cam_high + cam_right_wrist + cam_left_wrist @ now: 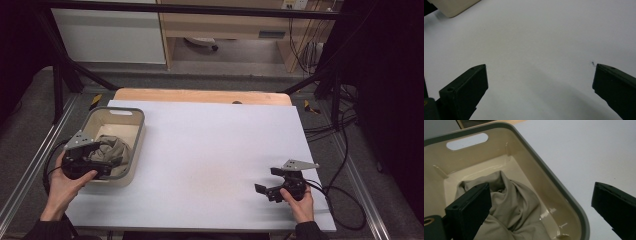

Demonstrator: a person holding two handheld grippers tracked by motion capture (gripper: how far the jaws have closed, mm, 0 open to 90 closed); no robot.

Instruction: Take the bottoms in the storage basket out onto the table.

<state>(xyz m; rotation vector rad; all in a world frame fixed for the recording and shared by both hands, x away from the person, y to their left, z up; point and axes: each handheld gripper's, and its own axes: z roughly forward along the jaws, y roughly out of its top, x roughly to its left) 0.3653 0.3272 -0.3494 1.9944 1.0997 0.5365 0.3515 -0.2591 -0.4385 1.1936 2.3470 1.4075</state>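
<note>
- At the left edge of the table, a crumpled beige cloth [114, 150] is seen lying inside a cream plastic bin with a grey rim [137, 120]; the cloth is heaped in the half of the bin nearer the person.
- The left gripper [102, 161] is held over the near part of the bin, with its jaws spread wide and nothing clasped between them.
- In the left gripper view, one black jaw is seen above the cloth [511, 207] inside the bin [554, 178], while the other is seen outside the rim, above the white table cover [586, 150]; whether the inner jaw touches the cloth cannot be told.
- The bin's far wall is pierced by an oval handle slot [467, 141], and the far half of the bin floor is left bare.
- The right gripper [267, 186] is held low over the near right part of the white table cover [215, 145], well apart from the bin; its jaws are also spread wide and nothing is gripped.
- In the right gripper view, a corner of the bin [451, 7] is seen far off at the upper left, with bare white cover [536, 50] between the jaws.
- Between the two grippers a broad stretch of bare cover is left open.
- Beyond the cover, a strip of bare wooden tabletop [200, 95] is shown along the far edge, and black cables [345, 190] are trailed off the right edge of the table.
</note>
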